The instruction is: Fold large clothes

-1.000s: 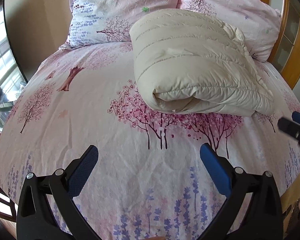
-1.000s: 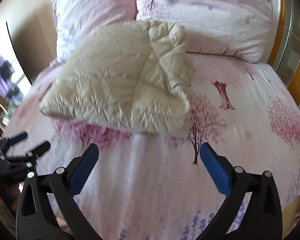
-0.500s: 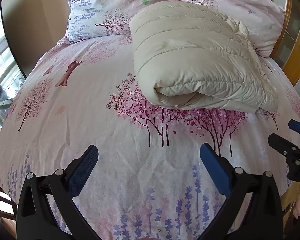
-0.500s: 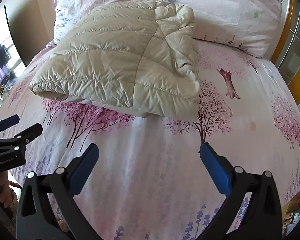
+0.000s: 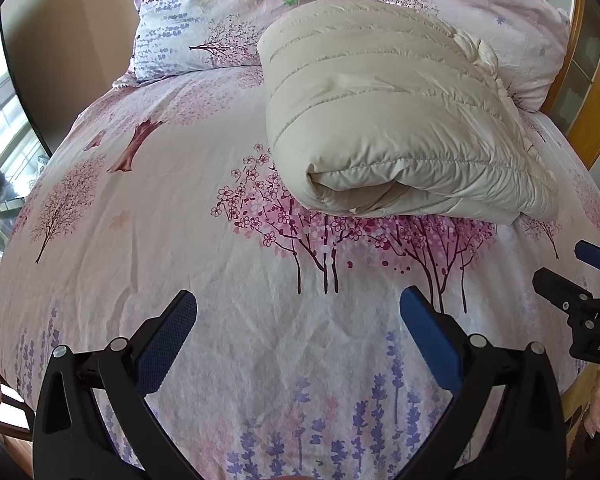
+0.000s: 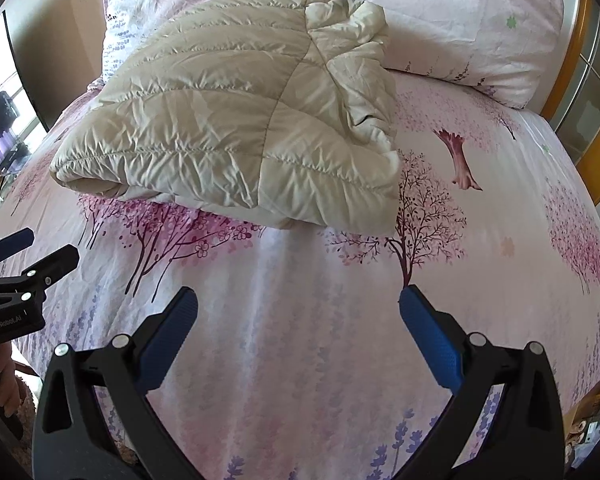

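A cream quilted down jacket lies folded into a thick bundle on the bed, its far end against the pillows; it also shows in the right wrist view. My left gripper is open and empty, held over the bedsheet short of the jacket's near edge. My right gripper is open and empty, also over the sheet short of the jacket. The right gripper shows at the right edge of the left wrist view, and the left gripper at the left edge of the right wrist view.
The bed has a pink sheet with tree and lavender prints. Two matching pillows stand at the head. A wooden headboard rises at the right. A window and furniture are at the left.
Both grippers have drawn back and settled lower toward the foot of the bed. The jacket has stayed in place, folded. Both stay open.
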A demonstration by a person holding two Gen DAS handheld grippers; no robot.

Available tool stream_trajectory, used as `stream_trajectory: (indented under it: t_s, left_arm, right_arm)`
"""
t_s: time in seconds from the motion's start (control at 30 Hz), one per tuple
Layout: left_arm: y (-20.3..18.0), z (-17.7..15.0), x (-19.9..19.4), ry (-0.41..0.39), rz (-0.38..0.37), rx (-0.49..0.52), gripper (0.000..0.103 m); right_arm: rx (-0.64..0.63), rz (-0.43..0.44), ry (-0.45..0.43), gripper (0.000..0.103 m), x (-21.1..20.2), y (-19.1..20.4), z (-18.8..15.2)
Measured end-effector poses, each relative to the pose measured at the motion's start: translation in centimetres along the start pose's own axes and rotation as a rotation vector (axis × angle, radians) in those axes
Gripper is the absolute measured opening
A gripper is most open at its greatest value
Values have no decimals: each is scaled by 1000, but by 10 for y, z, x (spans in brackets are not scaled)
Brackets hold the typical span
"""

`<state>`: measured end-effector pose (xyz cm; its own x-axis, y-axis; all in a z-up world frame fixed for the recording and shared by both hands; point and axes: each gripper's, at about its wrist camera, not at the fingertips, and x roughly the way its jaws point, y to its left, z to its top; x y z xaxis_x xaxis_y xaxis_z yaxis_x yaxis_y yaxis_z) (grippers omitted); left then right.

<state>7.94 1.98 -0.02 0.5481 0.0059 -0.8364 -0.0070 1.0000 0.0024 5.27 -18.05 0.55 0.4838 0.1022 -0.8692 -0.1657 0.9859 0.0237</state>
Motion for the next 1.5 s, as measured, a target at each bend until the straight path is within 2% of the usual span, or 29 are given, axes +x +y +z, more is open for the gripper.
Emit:
stream_trajectory:
  t_s: [1.5]
  left_arm:
    - [-2,-1,4,8,6,2,102]
  right_arm:
    - [22,16,11,101,4,1,-2]
